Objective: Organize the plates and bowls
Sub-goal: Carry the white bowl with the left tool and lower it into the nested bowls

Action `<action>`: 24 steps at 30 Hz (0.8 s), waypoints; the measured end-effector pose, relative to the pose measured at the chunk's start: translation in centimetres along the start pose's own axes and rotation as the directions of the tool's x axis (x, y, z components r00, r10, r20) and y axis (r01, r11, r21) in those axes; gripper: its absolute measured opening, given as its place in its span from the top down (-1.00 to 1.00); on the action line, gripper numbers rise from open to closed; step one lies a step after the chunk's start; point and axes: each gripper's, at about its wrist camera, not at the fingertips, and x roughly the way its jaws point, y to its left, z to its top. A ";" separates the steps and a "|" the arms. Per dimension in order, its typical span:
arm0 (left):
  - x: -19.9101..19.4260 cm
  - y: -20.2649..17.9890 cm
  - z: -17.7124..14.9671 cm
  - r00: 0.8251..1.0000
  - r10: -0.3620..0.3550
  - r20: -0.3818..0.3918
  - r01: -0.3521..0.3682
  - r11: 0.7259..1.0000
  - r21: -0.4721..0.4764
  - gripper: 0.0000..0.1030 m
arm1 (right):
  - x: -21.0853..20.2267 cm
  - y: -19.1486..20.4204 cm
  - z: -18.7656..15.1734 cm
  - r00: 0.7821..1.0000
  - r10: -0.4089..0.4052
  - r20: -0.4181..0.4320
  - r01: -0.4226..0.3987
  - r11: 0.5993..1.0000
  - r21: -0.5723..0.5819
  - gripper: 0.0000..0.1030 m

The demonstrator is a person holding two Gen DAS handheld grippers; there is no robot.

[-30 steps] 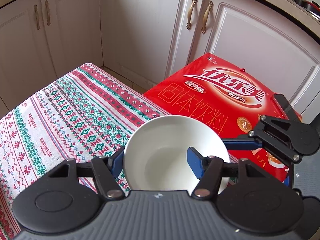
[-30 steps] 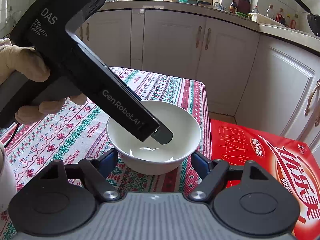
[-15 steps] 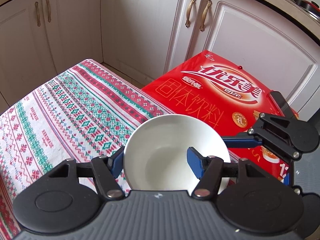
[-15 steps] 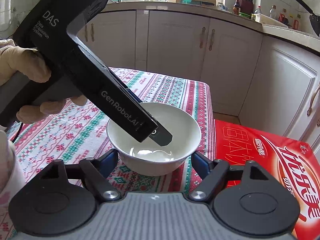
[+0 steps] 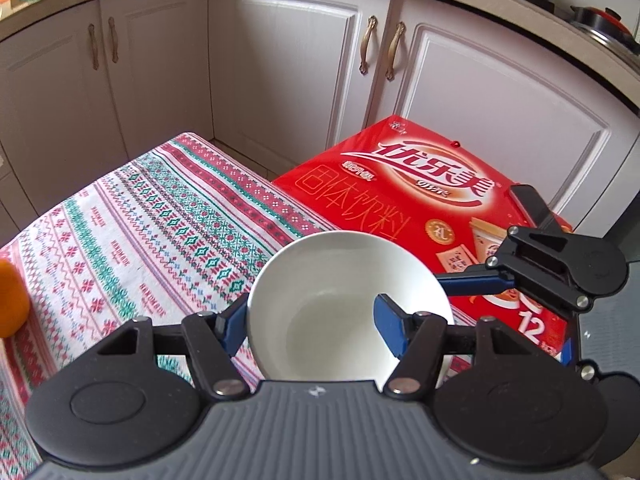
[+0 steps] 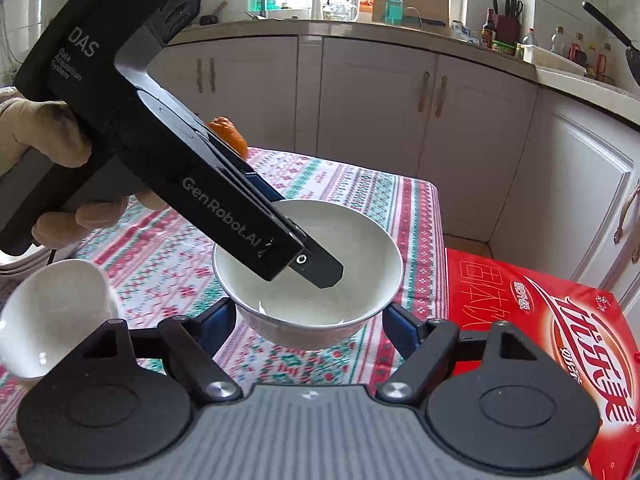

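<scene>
A white bowl (image 5: 320, 280) hangs a little above the patterned tablecloth (image 5: 140, 232). My left gripper (image 5: 312, 322) is shut on its near rim, with one blue finger inside the bowl and one outside. In the right wrist view the same bowl (image 6: 352, 240) sits between the blue fingers of my right gripper (image 6: 308, 326), whose pads press its lower sides. A gloved hand (image 6: 36, 136) holds the left gripper's black body, which slants down into the bowl. A second white bowl (image 6: 52, 312) lies tilted at the lower left.
A red drink carton (image 5: 420, 200) stands beside the table on the right, below cloth level. An orange object (image 5: 10, 300) sits on the cloth to the left. White cabinet doors (image 5: 300, 60) close off the far side. The table corner (image 6: 432, 192) lies just beyond the bowl.
Both grippers have risen together with the bowl held between them, and the table has dropped away below. The orange object and the second white bowl have come into view.
</scene>
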 end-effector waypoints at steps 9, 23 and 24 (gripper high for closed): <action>-4.4 -1.6 -2.2 0.998 0.048 0.036 -0.048 0.999 -0.013 -0.24 | -3.2 2.9 -0.2 0.999 0.037 0.024 -0.037 0.999 -0.024 -0.63; -10.1 -2.2 -7.0 0.989 0.127 0.076 -0.122 0.990 -0.070 -0.25 | -6.1 8.1 -0.3 0.993 0.106 0.046 -0.101 0.990 -0.094 -0.63; -10.4 -2.2 -7.2 0.988 0.133 0.077 -0.127 0.989 -0.076 -0.25 | -6.2 8.4 -0.2 0.992 0.114 0.047 -0.109 0.989 -0.098 -0.63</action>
